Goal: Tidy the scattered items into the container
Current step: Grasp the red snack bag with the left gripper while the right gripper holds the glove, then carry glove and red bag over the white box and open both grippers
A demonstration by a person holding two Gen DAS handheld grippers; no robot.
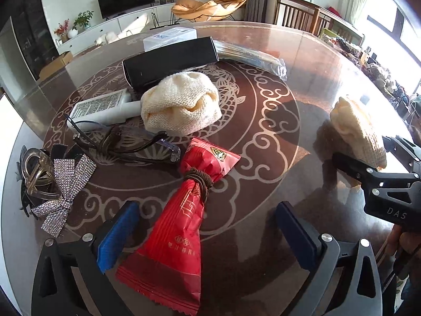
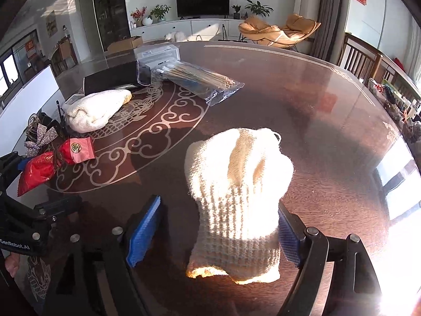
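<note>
A red snack packet (image 1: pixel 184 216) with a brown hair tie round its waist lies on the glass table, between the blue pads of my left gripper (image 1: pixel 208 237). The jaws stand wide and do not press it. To the right, a cream knitted piece (image 2: pixel 236 184) lies between the jaws of my right gripper (image 2: pixel 215 237). The right pad (image 2: pixel 288 239) is against the knit and the left pad (image 2: pixel 143 233) stands clear, so this gripper is open. A clear plastic box (image 1: pixel 168 38) sits at the far side.
Scattered ahead are a second cream knit (image 1: pixel 181 105), a black box (image 1: pixel 171 60), a white tube (image 1: pixel 102 108), glasses (image 1: pixel 131 142), a rhinestone bow with hair clips (image 1: pixel 65 181) and a bag of sticks (image 1: pixel 252 55). Wooden chairs (image 2: pixel 363 58) stand beyond the table.
</note>
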